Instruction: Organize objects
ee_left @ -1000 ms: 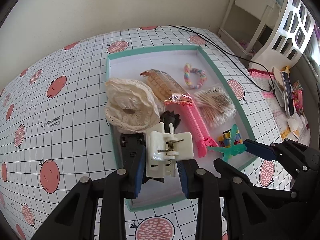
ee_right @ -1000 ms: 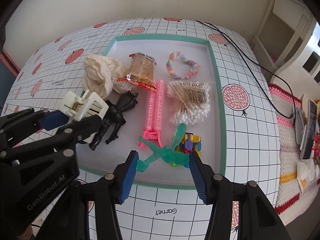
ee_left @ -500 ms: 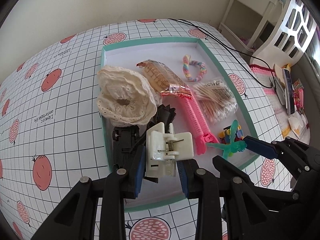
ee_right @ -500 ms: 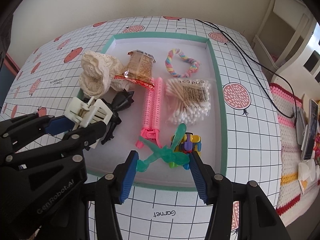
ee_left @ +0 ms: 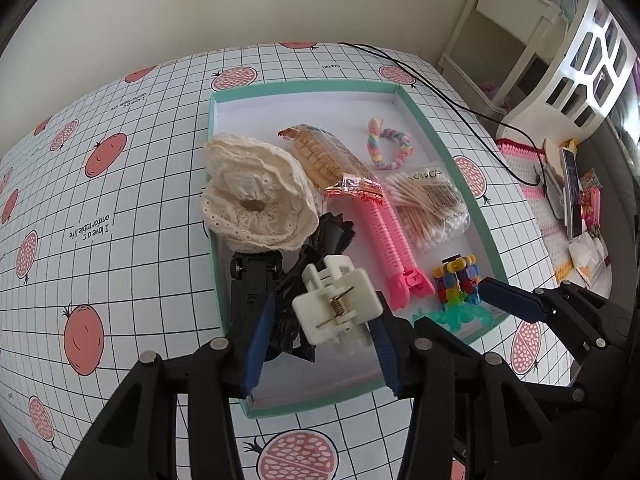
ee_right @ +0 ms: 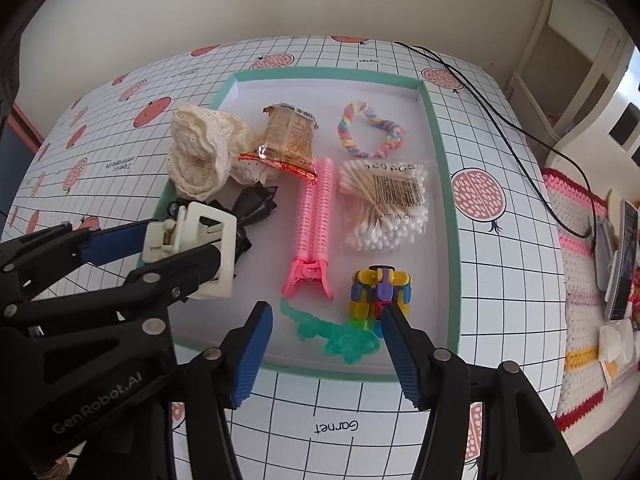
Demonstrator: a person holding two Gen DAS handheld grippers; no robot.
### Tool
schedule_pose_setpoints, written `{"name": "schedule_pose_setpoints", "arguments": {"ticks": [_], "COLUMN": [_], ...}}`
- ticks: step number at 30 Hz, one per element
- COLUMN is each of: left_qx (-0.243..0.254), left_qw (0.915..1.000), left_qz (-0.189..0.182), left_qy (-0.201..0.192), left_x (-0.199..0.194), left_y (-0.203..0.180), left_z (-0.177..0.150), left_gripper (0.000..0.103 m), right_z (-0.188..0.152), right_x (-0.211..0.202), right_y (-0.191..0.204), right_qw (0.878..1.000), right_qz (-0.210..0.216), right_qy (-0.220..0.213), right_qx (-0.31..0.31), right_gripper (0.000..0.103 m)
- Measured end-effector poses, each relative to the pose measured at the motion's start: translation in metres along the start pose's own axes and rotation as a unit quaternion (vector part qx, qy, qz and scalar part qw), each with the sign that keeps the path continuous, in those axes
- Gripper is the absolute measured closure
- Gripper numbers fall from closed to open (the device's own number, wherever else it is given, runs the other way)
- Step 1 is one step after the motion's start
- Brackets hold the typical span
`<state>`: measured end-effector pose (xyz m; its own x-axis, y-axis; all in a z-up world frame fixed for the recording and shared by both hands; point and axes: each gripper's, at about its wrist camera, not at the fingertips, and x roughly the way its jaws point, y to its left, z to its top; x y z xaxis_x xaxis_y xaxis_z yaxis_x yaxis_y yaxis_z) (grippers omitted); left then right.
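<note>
**Placing the white clip: release step is next**

Your left gripper [ee_left: 320,330] has the white plastic spring claw clip [ee_left: 338,310] between its blue pads. The jaws look wider than in a firm pinch: the clip touches the right pad, and I cannot tell if the left pad still bears on it. It sits tilted, spring up, over the near-left corner of the teal-rimmed white tray [ee_left: 448,148].

Directly under and just beyond the clip: a black plastic toy figure [ee_left: 332,236], with the cream lace scrunchie [ee_left: 256,196] farther ahead, draped over the tray's left rim.

Your right gripper [ee_right: 326,346] is wide open and empty, over the near edge of the tray. The translucent green plastic figure [ee_right: 340,336] lies between its pads, and the multicolour block toy [ee_right: 378,290] is just ahead of the right pad.

Judgement: this is the drop-off. Bare tray floor is on your side of the black toy. Lower there, then open fully, or the clip could land on the toy and skid. Keep the right gripper clear of the green figure.
</note>
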<state>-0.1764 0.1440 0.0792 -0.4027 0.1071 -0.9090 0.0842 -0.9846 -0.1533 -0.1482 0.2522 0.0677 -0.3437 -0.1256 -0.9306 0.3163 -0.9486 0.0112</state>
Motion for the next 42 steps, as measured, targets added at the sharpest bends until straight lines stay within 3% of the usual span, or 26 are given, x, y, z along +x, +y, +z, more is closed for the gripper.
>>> {"name": "schedule_pose_setpoints", "arguments": {"ticks": [4,11,13,17,19,22,24,34,42], "left_qx": [-0.010,-0.017,-0.023,-0.034,-0.041,-0.053,-0.059,-0.090,-0.087], "left_qw": [0.9999,0.9997,0.9995,0.9990,0.9986,0.9978,0.9970,0.9923,0.9893], "left_qz": [-0.002,0.001,0.002,0.011,0.015,0.020,0.026,0.065,0.084], "left_qy": [-0.009,-0.016,-0.021,-0.028,-0.030,-0.035,-0.042,-0.056,-0.081], "left_x": [-0.006,-0.013,-0.016,-0.020,-0.021,-0.023,-0.025,-0.025,-0.031], "left_y": [0.003,0.008,0.011,0.020,0.025,0.033,0.039,0.063,0.066], "left_z": [-0.001,-0.005,-0.007,-0.010,-0.012,-0.015,-0.017,-0.021,-0.021], "left_gripper": [0.043,0.039,0.033,0.030,0.019,0.016,0.007,0.006,0.006], "right_z": [-0.001,-0.006,-0.008,-0.011,-0.013,-0.014,-0.015,-0.017,-0.018], "right_x": [-0.005,-0.008,-0.010,-0.013,-0.013,-0.013,-0.013,-0.009,-0.007], "right_y": [0.002,0.006,0.006,0.005,0.006,0.008,0.010,0.016,0.016], "right_qw": [1.000,1.000,1.000,1.000,1.000,0.999,0.999,0.999,0.999], "right_qz": [0.002,-0.004,-0.004,0.001,0.002,0.001,0.000,-0.011,-0.015], "right_qy": [-0.006,-0.010,-0.013,-0.017,-0.020,-0.021,-0.023,-0.028,-0.030], "right_qx": [0.005,0.006,0.010,0.020,0.023,0.024,0.023,0.016,0.015], "right_gripper": [0.042,0.038,0.038,0.037,0.034,0.030,0.025,0.001,0.000]}}
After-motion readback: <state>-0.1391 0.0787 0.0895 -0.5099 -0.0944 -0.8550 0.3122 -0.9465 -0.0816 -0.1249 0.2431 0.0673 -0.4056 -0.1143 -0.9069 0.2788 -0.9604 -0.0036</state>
